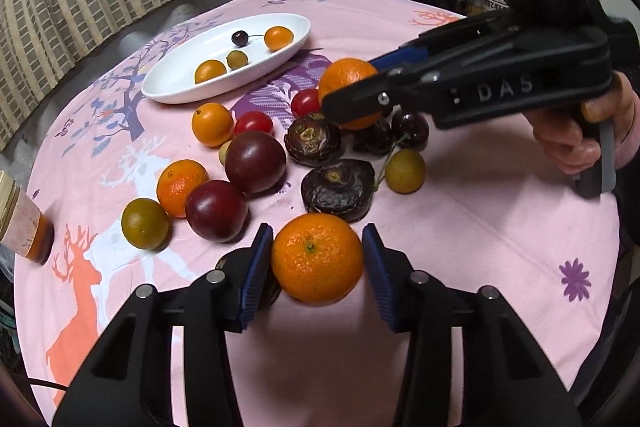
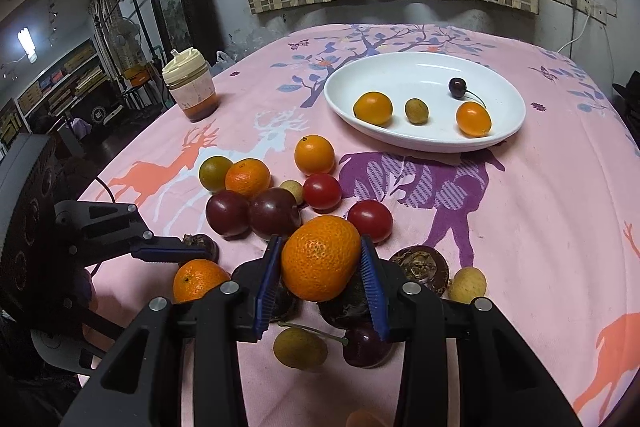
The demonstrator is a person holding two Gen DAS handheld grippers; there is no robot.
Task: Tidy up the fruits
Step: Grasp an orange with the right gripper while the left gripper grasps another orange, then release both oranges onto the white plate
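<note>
My left gripper (image 1: 318, 267) is shut on a mandarin (image 1: 317, 259), its blue pads touching both sides, just above the pink cloth. My right gripper (image 2: 320, 267) is shut on a larger mandarin (image 2: 320, 257) held above the fruit pile; it also shows in the left wrist view (image 1: 352, 95). A white oval plate (image 2: 508, 95) holds two small oranges, a green fruit and a cherry. Loose fruit lies between: plums (image 1: 256, 161), cherry tomatoes (image 2: 322, 191), dark water chestnuts (image 1: 338, 189), cherries, small green and yellow fruits.
A jar (image 2: 192, 87) with a cream lid stands at the table's left side. The round table has a pink patterned cloth (image 2: 540, 227). Curtains, wall sockets and shelves lie beyond the table's far edge.
</note>
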